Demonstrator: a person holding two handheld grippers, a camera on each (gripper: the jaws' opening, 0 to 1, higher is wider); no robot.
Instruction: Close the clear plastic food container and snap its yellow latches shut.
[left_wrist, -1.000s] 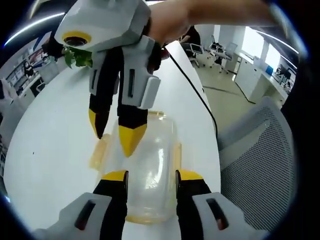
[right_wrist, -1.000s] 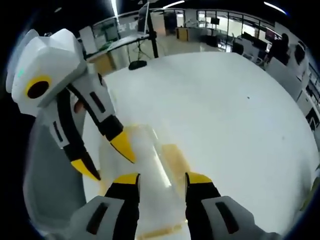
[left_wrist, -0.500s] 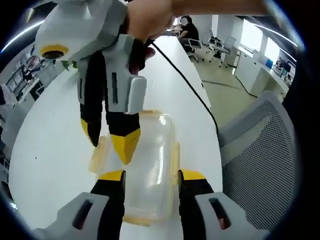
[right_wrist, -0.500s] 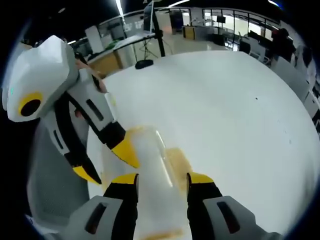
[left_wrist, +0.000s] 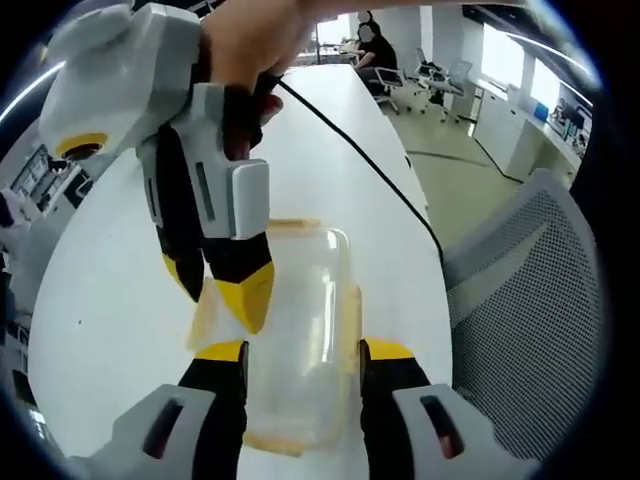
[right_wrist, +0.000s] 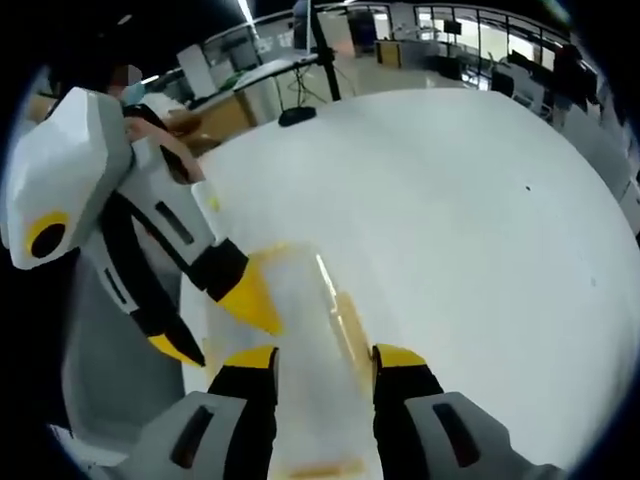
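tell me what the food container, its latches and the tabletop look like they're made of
Container: clear, glossy plastic by the look; the table shows through it and it catches highlights. Latches: translucent yellow, likely plastic too. Tabletop: smooth white with a soft sheen, perhaps laminate; hard to say.

A long white surface (left_wrist: 120, 300) runs into an open office. At its right edge stands a grey mesh chair (left_wrist: 530, 300). Far off are more office chairs (left_wrist: 440, 75), bright windows (left_wrist: 500, 60) and a seated person (left_wrist: 372, 55). Ceiling strip lights (right_wrist: 245, 12) glow above glass partitions (right_wrist: 470, 25).
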